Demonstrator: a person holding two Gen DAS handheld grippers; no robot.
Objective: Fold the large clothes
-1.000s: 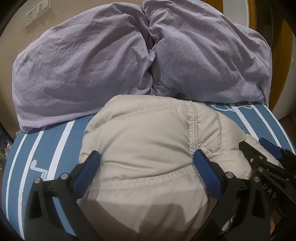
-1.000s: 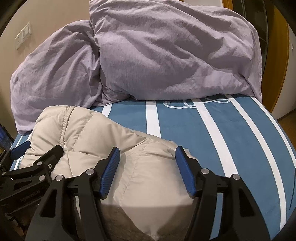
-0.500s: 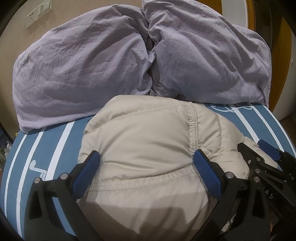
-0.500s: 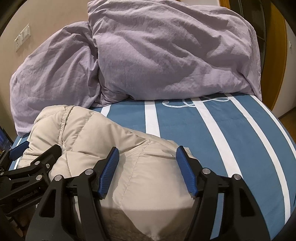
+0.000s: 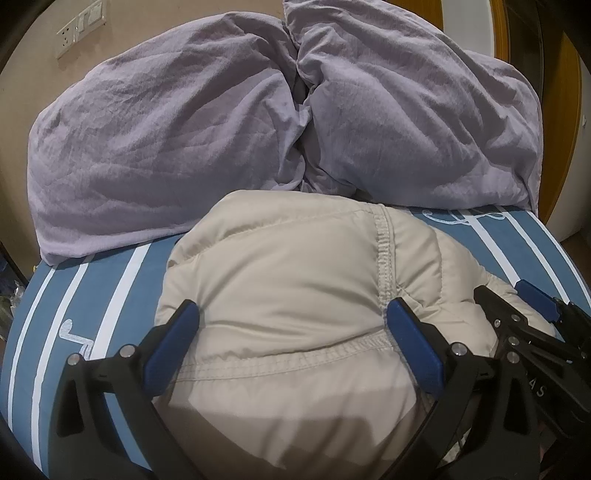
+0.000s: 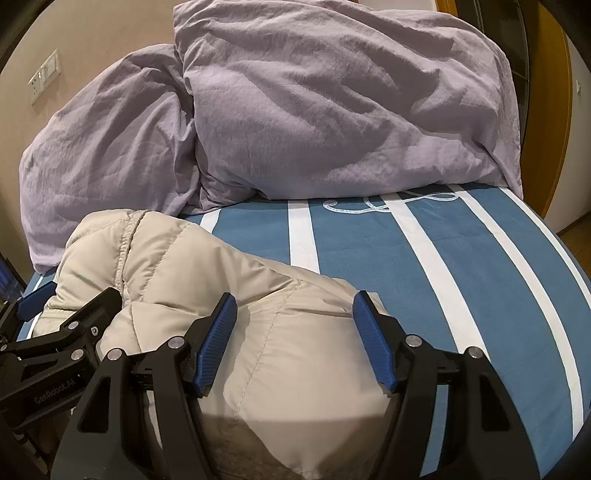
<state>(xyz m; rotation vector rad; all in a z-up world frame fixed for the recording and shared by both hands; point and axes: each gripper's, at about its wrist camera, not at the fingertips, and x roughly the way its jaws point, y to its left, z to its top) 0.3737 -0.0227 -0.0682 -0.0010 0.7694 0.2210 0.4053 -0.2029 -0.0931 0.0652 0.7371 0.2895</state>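
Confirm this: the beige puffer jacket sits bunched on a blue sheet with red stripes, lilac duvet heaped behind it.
Wrong on one count: the blue sheet's stripes are white, not red, as the right wrist view shows. The beige puffer jacket does sit bunched on it, lilac duvet heaped behind.

A home bedroom: bed under a blue sheet with white stripes (image 6: 461, 266), rumpled lilac duvet (image 5: 184, 140) heaped against a beige wall, white wall switches (image 5: 79, 27), wooden door frame (image 6: 554, 147).

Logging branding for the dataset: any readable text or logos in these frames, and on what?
"GenRobot.AI": on the left gripper body, in the right wrist view.
"AS": partial, rest hidden, on the right gripper body, in the left wrist view.
Bedsheet embroidery: decorative outline, no letters readable.
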